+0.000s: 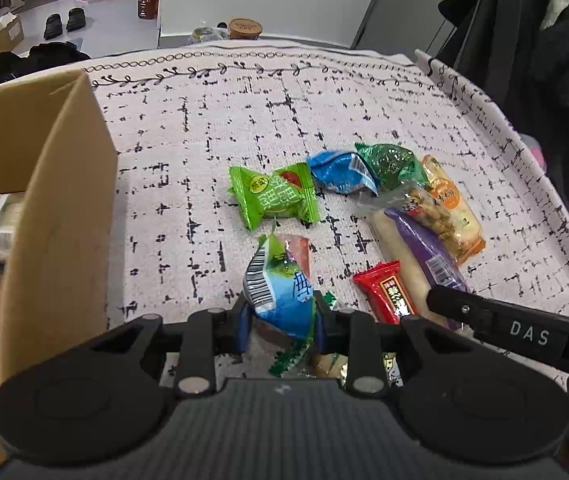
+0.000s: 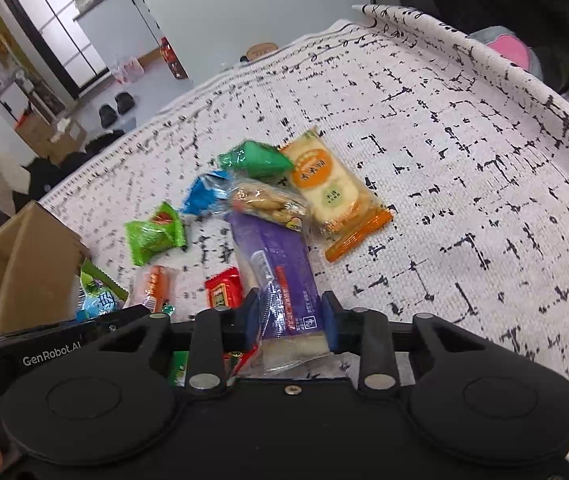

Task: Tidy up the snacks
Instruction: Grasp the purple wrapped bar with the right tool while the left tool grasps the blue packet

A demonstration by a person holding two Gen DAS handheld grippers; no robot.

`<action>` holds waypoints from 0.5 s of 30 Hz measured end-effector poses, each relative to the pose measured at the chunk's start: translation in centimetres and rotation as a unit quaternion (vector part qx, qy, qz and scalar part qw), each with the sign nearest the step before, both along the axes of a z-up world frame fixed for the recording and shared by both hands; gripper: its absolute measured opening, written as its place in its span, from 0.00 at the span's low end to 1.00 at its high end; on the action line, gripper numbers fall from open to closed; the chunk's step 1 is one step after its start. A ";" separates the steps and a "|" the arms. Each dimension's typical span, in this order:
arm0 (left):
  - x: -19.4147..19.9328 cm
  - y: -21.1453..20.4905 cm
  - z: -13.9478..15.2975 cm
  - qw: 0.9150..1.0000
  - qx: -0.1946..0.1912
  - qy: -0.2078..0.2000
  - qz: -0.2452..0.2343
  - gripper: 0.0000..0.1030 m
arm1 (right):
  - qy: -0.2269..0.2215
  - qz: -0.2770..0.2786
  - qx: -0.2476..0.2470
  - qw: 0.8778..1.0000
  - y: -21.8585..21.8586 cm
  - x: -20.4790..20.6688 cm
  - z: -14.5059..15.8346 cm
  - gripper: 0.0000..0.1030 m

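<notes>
Left gripper (image 1: 280, 312) is clamped on a blue-green snack packet (image 1: 280, 288) with a barcode, pads pressing both sides, packet sticking up ahead of the fingers. Right gripper (image 2: 291, 320) is closed around the near end of a long purple-wrapped bar (image 2: 280, 276), which runs forward away from it. Cardboard box (image 1: 44, 208) stands just left of the left gripper, open top, likely the drop target. Remaining snacks lie ahead on the patterned tablecloth (image 1: 204, 128): bright green candy (image 1: 274, 196) straight ahead of the left gripper, blue packet (image 1: 340, 172) and dark green packet (image 1: 390, 164) further ahead-right, orange-edged cracker pack (image 2: 336, 196) ahead of the right gripper, red mini packet (image 2: 224, 288) just left of it.

Risks, my read: both grips are on crinkly film, not product, so wrappers could slide out on lift. Purple bar is held at one end only; it may droop or swing and drag the clear peanut bag (image 2: 270, 202) that overlaps its far end. Grippers sit close, and the right one's body crosses near the left, so a collision on the move to the box is possible.

Text: "DAS" and "GenRobot.AI" on gripper bodies. Packet writing is Chinese, too small or blurred to read reliably.
</notes>
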State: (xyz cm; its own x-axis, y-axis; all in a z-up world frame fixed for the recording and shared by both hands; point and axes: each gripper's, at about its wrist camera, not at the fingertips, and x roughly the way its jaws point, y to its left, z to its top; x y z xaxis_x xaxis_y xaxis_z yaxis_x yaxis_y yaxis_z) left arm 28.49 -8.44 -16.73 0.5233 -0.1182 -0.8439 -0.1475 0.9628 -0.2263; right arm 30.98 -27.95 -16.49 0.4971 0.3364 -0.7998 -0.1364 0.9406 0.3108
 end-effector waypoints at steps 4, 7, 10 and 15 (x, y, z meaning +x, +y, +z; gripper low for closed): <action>-0.8 0.5 1.3 1.000 -0.005 -0.015 0.002 0.26 | -0.005 -0.010 0.023 1.000 -0.1 -0.8 0.9 0.25; -1.2 0.8 2.5 0.999 -0.003 -0.032 0.003 0.26 | -0.013 -0.015 0.038 0.999 -0.1 -1.1 1.8 0.22; -1.7 1.0 3.8 0.999 -0.002 -0.049 0.003 0.26 | -0.024 -0.014 0.044 0.999 0.1 -1.5 3.0 0.21; -2.5 1.3 5.6 0.997 -0.007 -0.076 0.002 0.25 | -0.047 -0.009 0.050 0.998 0.7 -2.0 4.9 0.20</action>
